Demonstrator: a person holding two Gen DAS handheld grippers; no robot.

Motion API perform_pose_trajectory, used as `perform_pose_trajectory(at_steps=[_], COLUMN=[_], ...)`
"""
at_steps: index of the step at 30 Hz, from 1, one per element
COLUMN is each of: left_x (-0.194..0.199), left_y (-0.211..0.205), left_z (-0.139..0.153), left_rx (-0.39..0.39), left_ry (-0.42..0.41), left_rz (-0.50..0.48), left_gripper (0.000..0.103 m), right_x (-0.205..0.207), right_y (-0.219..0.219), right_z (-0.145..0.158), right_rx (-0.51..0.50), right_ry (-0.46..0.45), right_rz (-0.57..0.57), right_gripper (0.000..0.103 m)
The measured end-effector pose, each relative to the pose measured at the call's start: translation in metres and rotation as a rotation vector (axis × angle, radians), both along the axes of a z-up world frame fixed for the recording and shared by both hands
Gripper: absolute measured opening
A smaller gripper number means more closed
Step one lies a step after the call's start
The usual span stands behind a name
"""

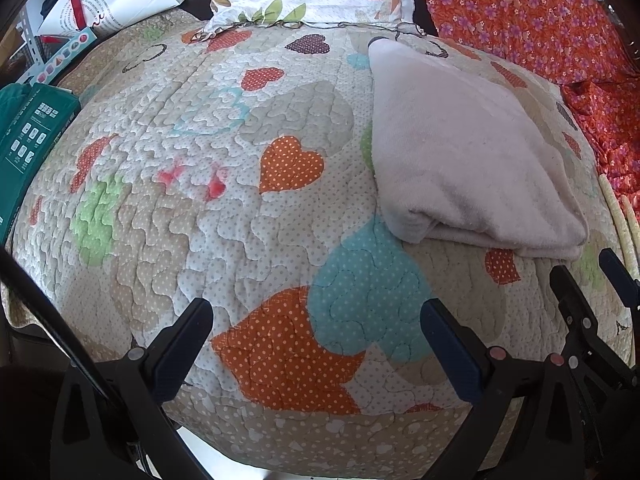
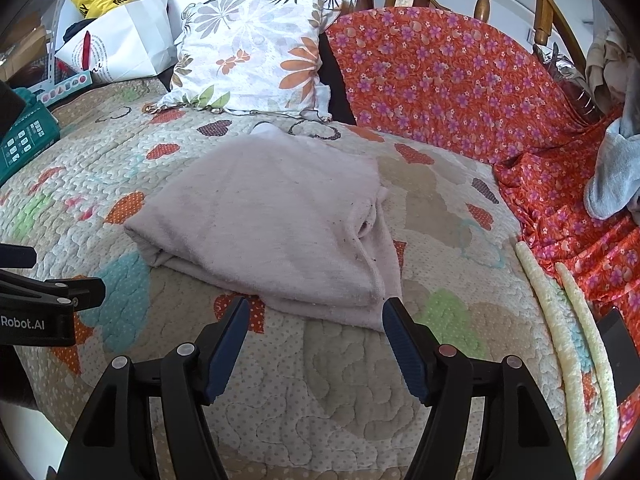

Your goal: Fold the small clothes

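A folded pink cloth (image 2: 272, 216) lies mid-quilt (image 2: 320, 392), short of the pillow (image 2: 252, 52). The left gripper (image 1: 316, 336) and right gripper (image 2: 316, 332) hover spread and empty, the right just before the cloth's near edge.

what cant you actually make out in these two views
- What kind of garment the pale pink folded cloth is: both views, its own top layer covers the inside.
- Its right edge in the left wrist view: turned away behind its own bulk.
- Print on the green box: too small, cut by the frame edge.
- Grey cloth on the orange floral cover: right wrist view, cut off at the edge.
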State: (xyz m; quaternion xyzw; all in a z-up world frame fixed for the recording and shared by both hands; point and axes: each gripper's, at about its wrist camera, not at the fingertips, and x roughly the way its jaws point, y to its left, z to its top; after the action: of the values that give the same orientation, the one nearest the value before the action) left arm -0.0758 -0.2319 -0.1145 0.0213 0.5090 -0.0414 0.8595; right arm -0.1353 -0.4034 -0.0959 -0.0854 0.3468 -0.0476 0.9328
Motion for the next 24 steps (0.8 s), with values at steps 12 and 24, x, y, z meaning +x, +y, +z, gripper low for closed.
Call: perform_pose_trajectory(at_steps=[12, 24], left_x=[0.0063, 0.0102], left_y=[-0.0018, 0.0022], left_z=[0.0007, -0.0039], left_rx=[-0.023, -0.037], left_ry=[0.005, 0.018], left_rz=[-0.011, -0.007], left_gripper=[0.103, 0.103], right_x=[0.0004, 0.0014], right_y=[-0.0029, -0.0037], right_z=[0.0008, 0.0], right_rx=[0.012, 0.011], right_ry=[-0.005, -0.002], right_rz=[-0.019, -0.017], right_gripper=[0.074, 0.075])
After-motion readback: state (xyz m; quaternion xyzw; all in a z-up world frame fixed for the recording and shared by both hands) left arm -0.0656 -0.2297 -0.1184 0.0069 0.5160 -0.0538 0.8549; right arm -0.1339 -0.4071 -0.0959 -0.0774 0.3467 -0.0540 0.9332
